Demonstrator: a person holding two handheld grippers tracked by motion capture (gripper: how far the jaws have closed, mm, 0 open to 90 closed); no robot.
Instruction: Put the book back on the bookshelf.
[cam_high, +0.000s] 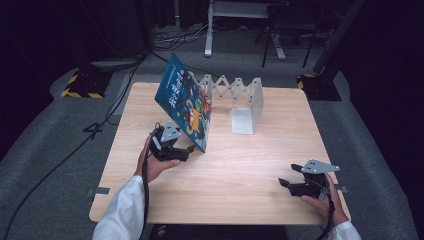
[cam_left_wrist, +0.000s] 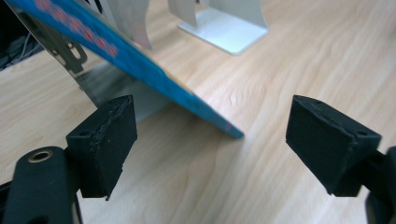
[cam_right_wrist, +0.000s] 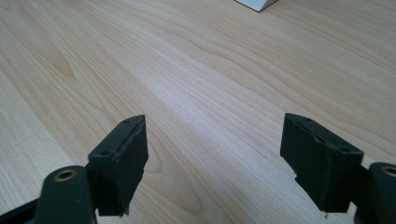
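- Book (cam_high: 186, 102): blue picture-book, standing tilted on the desk (cam_high: 240, 165), its upper edge leaning back against the left end plate of the white expanding bookstand (cam_high: 239, 97). Lower edge rests on the desk surface, toward the left-centre of the desk.
- In the left gripper view the book (cam_left_wrist: 140, 65) appears as a blue edge slanting down to the wood, with a grey metal plate (cam_left_wrist: 112, 86) of the stand behind it; its lower corner lies between and beyond the jaws, clear of both pads.
- Left gripper (cam_high: 186, 151): held in the person's left hand (cam_high: 152, 162), just beside the book's lower near corner. Jaws stand wide apart with nothing gripped; no pad touches the book.
- Right gripper (cam_high: 286, 184): held in the right hand (cam_high: 325, 202) near the desk's right front corner, well apart from book and stand. Jaws are spread wide and empty; bare wood lies between them in the right gripper view (cam_right_wrist: 212, 158).
- Bookstand: its right end plate stands upright with its foot flat on the desk, at the far centre. No book rests against that end.
- White sleeves (cam_high: 122, 212) enter from the near edge.
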